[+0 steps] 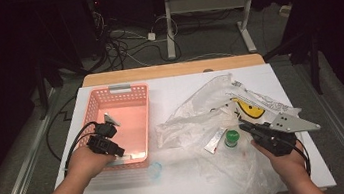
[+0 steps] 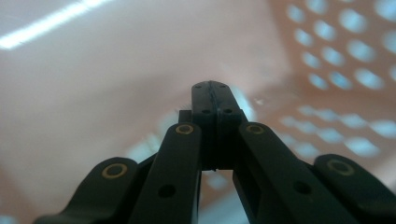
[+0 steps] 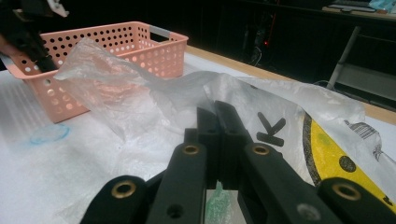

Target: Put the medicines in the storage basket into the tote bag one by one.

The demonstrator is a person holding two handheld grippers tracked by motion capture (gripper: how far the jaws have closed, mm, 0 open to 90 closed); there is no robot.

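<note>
Left claw (image 1: 128, 153) sat at the near rim of the pink basket (image 1: 91, 107), tips pointing into it toward the right, jaws pressed flat together with nothing between them. In the left gripper view the closed pads (image 2: 214, 100) showed against the blurred pink floor and the perforated wall of the basket; whether the tips touched the floor could not be told. A thin pale strip lay along the basket's near rim just by the tips (what it was could not be made out).

Right claw (image 1: 242, 126) was likewise fully closed and empty, jaws meeting along their length in the right gripper view (image 3: 219, 116). It pointed up and left across the table, over the crumpled plastic bag (image 1: 197, 114).

Things nearest the right claw:
- Green-capped bottle (image 1: 232, 138), just to the left of the tips and a little nearer the person, standing upright on the bag, cap up. Not touched.
- Small flat packet (image 1: 215, 140), just beyond the bottle on the left, long axis running diagonally from near-left to far-right, roughly crosswise to the claw's own line.

The bag spread ahead of and beneath the right claw, with its yellow print (image 3: 327, 158) to the claw's right. A small clear lid (image 1: 155, 169) lay on the table (image 1: 257, 73) between the two claws, nearer the basket's near right corner.
</note>
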